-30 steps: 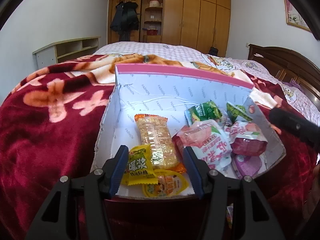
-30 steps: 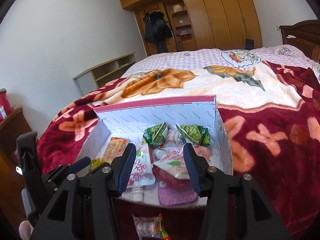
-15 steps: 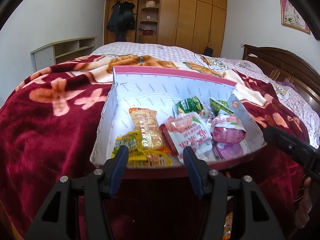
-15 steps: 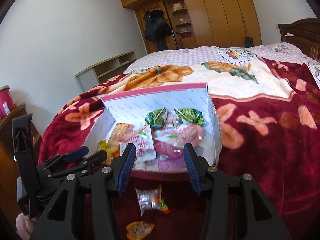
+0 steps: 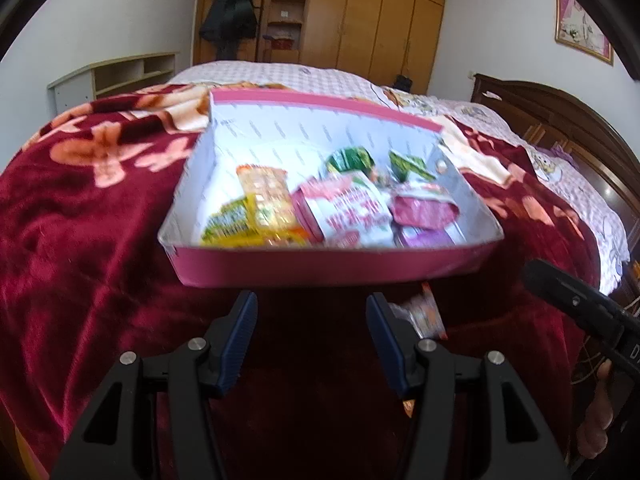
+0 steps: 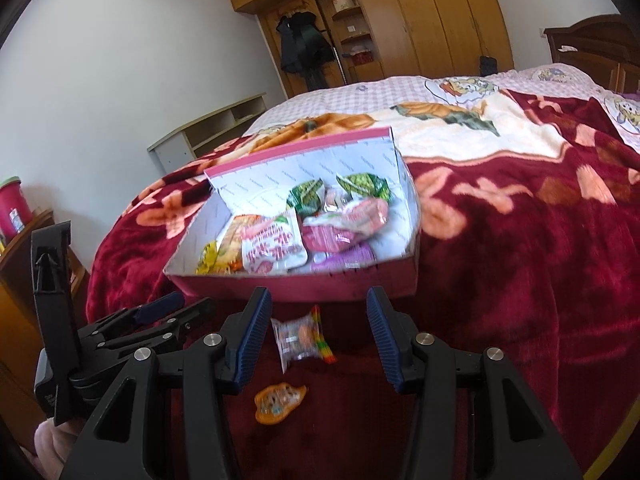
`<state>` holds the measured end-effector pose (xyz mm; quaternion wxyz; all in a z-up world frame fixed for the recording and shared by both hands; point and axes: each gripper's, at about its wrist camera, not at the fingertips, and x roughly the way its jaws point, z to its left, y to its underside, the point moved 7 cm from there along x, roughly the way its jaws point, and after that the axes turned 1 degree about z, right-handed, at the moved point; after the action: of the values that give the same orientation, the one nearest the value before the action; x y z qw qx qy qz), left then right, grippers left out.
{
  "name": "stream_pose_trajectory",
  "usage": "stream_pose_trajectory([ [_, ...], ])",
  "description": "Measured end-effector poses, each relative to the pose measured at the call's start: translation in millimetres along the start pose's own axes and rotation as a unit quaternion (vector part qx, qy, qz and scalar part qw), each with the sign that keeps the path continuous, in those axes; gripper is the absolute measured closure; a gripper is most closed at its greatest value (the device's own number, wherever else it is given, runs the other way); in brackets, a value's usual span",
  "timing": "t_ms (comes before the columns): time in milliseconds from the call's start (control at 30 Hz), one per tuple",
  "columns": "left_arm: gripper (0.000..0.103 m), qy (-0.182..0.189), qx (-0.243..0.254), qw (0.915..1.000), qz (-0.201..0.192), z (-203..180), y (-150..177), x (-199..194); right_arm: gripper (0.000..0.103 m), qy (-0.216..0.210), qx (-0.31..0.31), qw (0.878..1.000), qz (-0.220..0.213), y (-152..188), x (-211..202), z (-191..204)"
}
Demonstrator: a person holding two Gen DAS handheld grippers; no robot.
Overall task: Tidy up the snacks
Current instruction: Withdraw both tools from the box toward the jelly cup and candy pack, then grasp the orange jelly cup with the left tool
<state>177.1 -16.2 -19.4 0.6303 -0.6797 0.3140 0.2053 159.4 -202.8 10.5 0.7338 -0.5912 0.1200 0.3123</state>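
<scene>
A pink-rimmed white box sits on the red blanket and holds several snack packets. My left gripper is open and empty, just short of the box's near wall. My right gripper is open and empty, above a clear wrapped snack that lies on the blanket in front of the box. A small orange packet lies nearer still. The clear snack also shows in the left wrist view, right of my left gripper. The left gripper appears at the lower left of the right wrist view.
The bed's red floral blanket spreads all around the box. A dark wooden headboard is on the right. Wardrobes and a low shelf stand beyond the bed. A wooden stand with a pink jar is at left.
Both grippers have pulled back from over the box towards me. The box's near wall and the two loose snacks on the blanket have come into view. Both stay open.
</scene>
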Motion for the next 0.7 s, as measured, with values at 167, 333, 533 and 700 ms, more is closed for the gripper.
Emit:
stream_pose_trajectory([
  [167, 0.043, 0.017, 0.01, 0.9996, 0.017, -14.7, 17.4, -0.1, 0.052, 0.009, 0.005, 1.0, 0.01, 14.3, -3.6, -3.4],
  [333, 0.043, 0.036, 0.026, 0.9986, 0.028, -31.3, 30.9, 0.8, 0.052, 0.04, 0.004, 0.999, 0.023, 31.8, -4.7, -8.6],
  [533, 0.043, 0.052, 0.042, 0.9968, 0.045, -48.3, 45.1, 4.8, 0.052, 0.054, 0.008, 0.998, 0.03, 46.5, -9.0, -16.6],
  [700, 0.043, 0.055, 0.057, 0.995, 0.061, -57.8, 56.5, 10.1, 0.052, 0.06, 0.012, 0.997, 0.034, 55.6, -9.3, -23.3],
])
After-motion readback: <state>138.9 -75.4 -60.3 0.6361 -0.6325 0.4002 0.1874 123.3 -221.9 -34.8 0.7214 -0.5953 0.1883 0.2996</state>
